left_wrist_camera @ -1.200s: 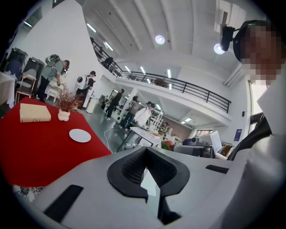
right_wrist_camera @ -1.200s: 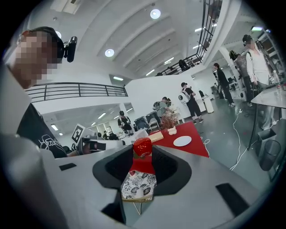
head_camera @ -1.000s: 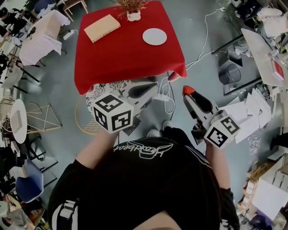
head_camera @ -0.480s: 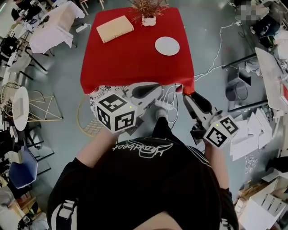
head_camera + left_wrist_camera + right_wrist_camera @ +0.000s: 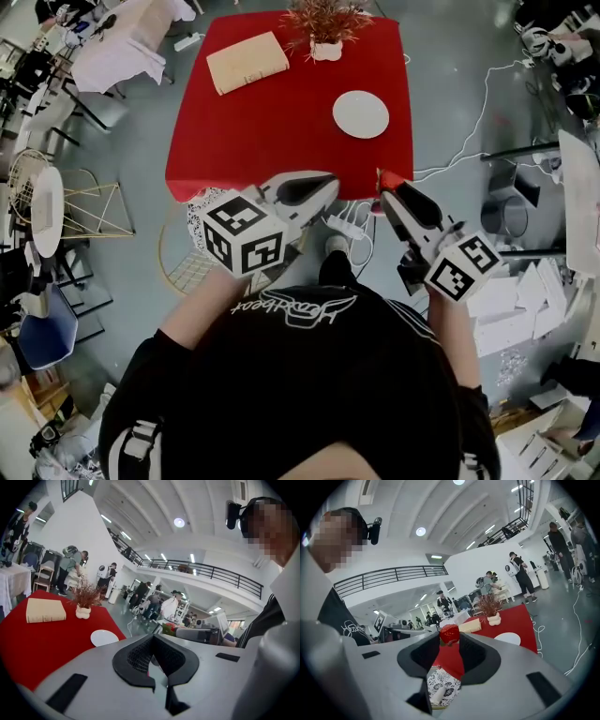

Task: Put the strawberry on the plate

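A red strawberry [image 5: 449, 633] is pinched between the dark pads of my right gripper [image 5: 449, 641], which is shut on it. In the head view my right gripper [image 5: 382, 185] hangs at the near right corner of the red table [image 5: 272, 131], over the floor. The white plate [image 5: 361, 113] lies empty on the table's right side, ahead of that gripper; it also shows as the plate [image 5: 507, 639] and the plate [image 5: 104, 637]. My left gripper [image 5: 326, 184] is shut on nothing, pointing right along the table's near edge; its jaws [image 5: 153, 644] meet.
A tan book [image 5: 247, 62] and a small potted plant [image 5: 325, 28] stand at the table's far side. A patterned stool [image 5: 208, 199] sits under the near edge. Cables [image 5: 349, 225] trail on the floor. Wire furniture [image 5: 80, 202] and other tables stand left; people stand beyond.
Over the last second the table has come closer: both grippers now reach its near edge. The strawberry stays held in the right gripper. The left gripper stays shut.
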Tool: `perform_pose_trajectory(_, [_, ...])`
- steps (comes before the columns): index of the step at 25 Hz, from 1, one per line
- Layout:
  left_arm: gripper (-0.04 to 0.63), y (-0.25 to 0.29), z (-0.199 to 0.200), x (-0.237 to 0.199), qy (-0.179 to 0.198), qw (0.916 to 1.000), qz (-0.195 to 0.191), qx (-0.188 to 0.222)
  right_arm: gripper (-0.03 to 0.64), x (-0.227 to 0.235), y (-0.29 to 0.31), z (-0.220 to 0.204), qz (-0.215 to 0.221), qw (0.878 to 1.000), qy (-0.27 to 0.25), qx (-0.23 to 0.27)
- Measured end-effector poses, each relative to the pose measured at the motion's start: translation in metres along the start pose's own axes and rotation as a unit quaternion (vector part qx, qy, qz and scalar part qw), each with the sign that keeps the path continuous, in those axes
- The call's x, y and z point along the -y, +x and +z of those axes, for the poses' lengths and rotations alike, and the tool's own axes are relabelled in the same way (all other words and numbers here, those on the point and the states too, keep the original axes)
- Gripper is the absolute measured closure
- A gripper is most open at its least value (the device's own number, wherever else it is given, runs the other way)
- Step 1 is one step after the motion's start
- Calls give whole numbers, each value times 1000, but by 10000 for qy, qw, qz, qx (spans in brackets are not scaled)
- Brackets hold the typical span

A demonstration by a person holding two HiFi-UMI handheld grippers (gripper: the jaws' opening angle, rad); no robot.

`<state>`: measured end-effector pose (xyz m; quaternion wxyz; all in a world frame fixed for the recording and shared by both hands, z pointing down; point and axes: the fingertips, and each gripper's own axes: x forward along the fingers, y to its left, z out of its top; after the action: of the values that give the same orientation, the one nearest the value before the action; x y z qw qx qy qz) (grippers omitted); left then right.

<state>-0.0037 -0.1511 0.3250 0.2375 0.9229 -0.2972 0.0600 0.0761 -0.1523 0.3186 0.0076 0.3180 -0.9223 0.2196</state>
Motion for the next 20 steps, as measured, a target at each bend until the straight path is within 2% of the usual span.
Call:
perform_pose_trajectory(8, [589,45,5,-51,-332,9992,189,-99,491,55,37,6,143,9994,164,-272])
perform_pose_trajectory(20, [589,79,3,-100,-679,9971,335,-127,491,104,78,7,256,9978,346,-509])
